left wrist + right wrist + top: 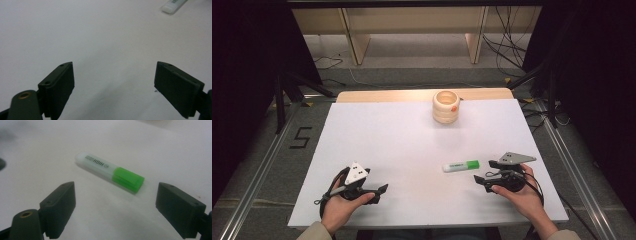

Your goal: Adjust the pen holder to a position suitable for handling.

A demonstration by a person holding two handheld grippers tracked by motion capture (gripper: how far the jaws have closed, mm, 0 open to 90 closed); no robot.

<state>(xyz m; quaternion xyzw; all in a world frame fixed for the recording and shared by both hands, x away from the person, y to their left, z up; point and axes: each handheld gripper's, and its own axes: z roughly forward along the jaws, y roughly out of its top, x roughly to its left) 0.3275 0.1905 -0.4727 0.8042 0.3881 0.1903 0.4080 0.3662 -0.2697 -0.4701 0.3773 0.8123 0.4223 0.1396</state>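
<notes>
The work in hand looks like the approach to a pickup: the right tongs (pixel 482 171) rest low on the desk (pixel 377 135) with their jaws standing wide apart and nothing between them, aimed at a highlighter (pixel 461 165) that lies flat just beyond their tips. In the right gripper view the highlighter (pixel 110 172) lies slantwise ahead of the jaws, its green cap nearer the right jaw and its pale barrel running away to the upper left, not yet inside the gap. The left tongs (pixel 379 190) sit near the front left of the desk, likewise spread wide and empty, with bare white surface ahead of them in the left gripper view and only the tip of the highlighter (pixel 173 5) at the top right corner. The next move probably calls for easing the right tongs forward and turning them so the jaws straddle the barrel across its narrow width before closing. A wooden cup (pixel 445 106) stands well apart near the far edge, with a small orange thing on its side. The middle of the desk is open, so there is ample room; the highlighter lies closer to the right edge than the left.
</notes>
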